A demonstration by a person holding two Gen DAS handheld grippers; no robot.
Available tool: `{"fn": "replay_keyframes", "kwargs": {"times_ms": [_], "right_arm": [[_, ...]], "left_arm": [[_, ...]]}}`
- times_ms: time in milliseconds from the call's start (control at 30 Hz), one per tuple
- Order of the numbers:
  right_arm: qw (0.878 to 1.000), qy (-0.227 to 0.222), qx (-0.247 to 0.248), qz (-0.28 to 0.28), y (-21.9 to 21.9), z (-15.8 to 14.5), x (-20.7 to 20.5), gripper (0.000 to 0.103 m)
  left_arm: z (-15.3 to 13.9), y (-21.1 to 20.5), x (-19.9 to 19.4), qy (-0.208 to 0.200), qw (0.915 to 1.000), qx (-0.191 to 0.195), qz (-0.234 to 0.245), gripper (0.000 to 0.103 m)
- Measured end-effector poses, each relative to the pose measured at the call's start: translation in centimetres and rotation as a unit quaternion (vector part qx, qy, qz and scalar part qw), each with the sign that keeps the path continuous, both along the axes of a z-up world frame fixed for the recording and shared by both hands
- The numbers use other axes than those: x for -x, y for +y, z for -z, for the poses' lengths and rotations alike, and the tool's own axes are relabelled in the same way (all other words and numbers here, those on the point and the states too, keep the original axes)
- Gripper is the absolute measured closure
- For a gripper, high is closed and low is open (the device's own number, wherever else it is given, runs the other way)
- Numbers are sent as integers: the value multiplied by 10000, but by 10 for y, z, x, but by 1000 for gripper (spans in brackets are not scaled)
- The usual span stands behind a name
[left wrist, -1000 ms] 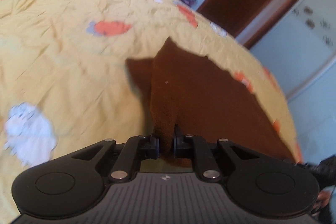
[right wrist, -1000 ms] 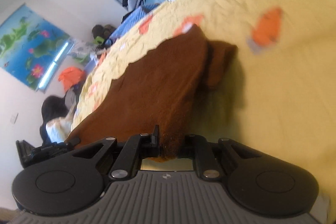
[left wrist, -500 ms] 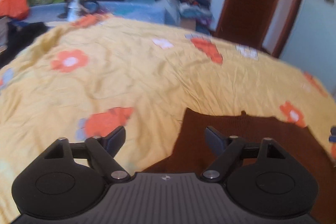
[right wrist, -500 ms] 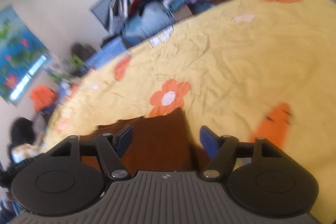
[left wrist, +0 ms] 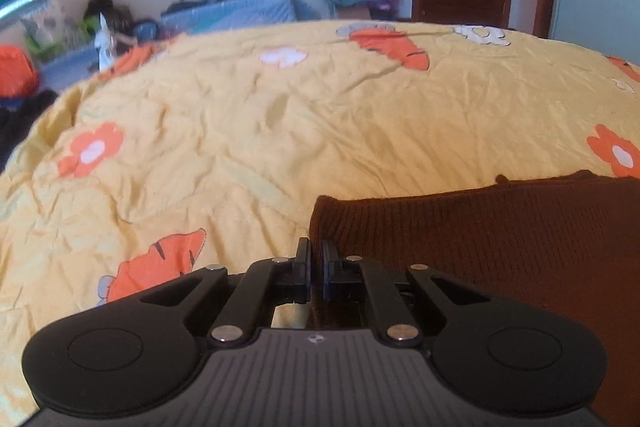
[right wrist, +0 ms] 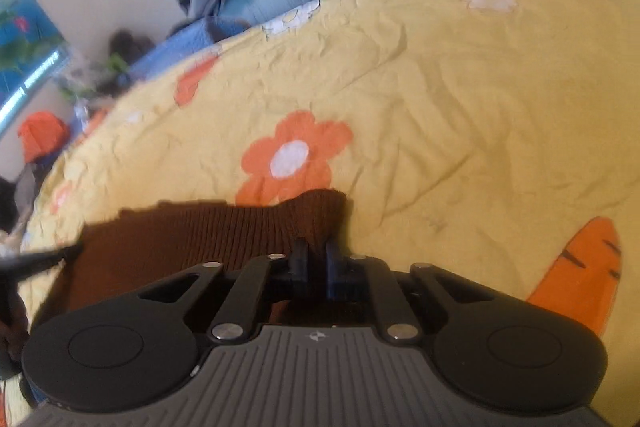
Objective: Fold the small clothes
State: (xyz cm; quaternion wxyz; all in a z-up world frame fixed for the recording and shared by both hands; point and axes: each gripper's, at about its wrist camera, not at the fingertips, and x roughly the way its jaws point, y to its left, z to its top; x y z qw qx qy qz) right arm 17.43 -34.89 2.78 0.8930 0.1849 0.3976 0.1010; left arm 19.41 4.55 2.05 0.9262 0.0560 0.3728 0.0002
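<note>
The left gripper (left wrist: 316,261) and the right gripper (right wrist: 316,261), jaws closing, each pinch a corner of the brown knit garment (left wrist: 500,239) on the yellow bedspread (left wrist: 280,131).

Matte black left gripper (left wrist: 316,259) — two round discs at the sides, angled link arms studded with silver screw heads, grey ribbed housing with a small diamond mark at centre. Same build on the right gripper (right wrist: 316,259) — black fingers (right wrist: 300,263), blue tint on one inner pad.
</note>
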Motion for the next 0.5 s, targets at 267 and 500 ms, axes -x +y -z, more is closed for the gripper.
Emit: {"fn": "replay_keyframes", "kwargs": {"times_ms": [267,500], "right_arm": [[9950,-950,242,204,33,-52,43,36],[9879,-689,1344,-344,93,4,32,22]], "left_arm": [[-36,-31,48,-501,9970,561,176,21],[22,-46,45,-383,9981,33,477,9]]}}
